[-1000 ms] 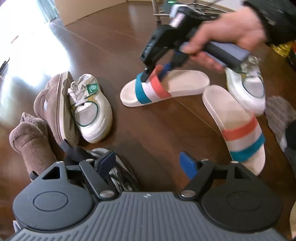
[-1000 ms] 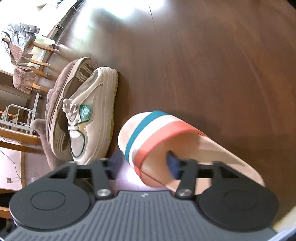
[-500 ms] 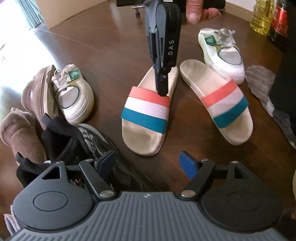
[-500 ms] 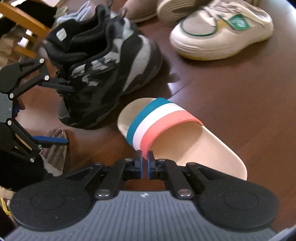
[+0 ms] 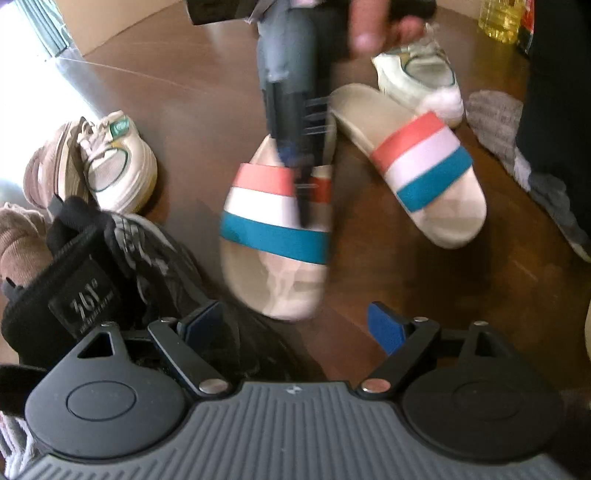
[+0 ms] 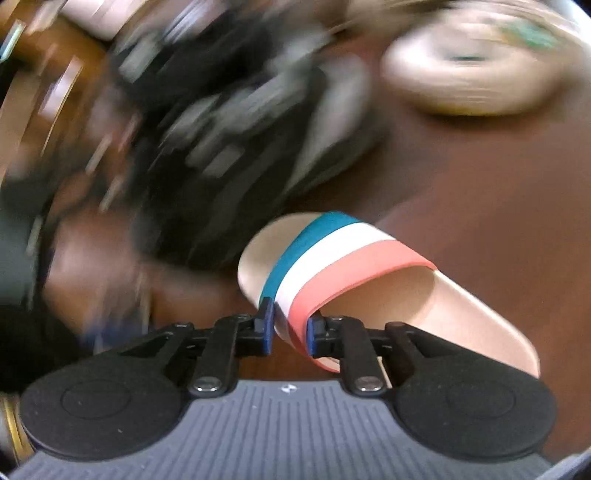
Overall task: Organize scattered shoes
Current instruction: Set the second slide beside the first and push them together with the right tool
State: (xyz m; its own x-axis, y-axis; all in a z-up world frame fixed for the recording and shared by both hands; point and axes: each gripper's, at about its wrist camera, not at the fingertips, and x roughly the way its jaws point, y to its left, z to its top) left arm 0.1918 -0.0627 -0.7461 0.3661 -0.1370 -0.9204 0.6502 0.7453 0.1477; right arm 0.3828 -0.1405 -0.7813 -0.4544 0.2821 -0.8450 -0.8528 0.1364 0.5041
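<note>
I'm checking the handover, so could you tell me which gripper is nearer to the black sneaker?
Left. The left gripper hangs open right over the black sneaker, while the right gripper sits beside it, shut on a striped slide.

Both handheld grippers look the same – ribbed grey housing, two round black discs, black linkage arms with silver screws, blue-padded fingers [image 5: 384, 326]. Person's sleeve [image 5: 218, 9] – dark.

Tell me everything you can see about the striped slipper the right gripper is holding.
The held slipper is an open-toed slide with a cream, foam-looking sole and a broad strap banded teal, white and coral. The right gripper has its jaws shut on the strap's edge. In the left wrist view it points toe-first toward the camera, beside the black sneaker, apart from its matching slipper lying on the dark wooden floor.
</note>
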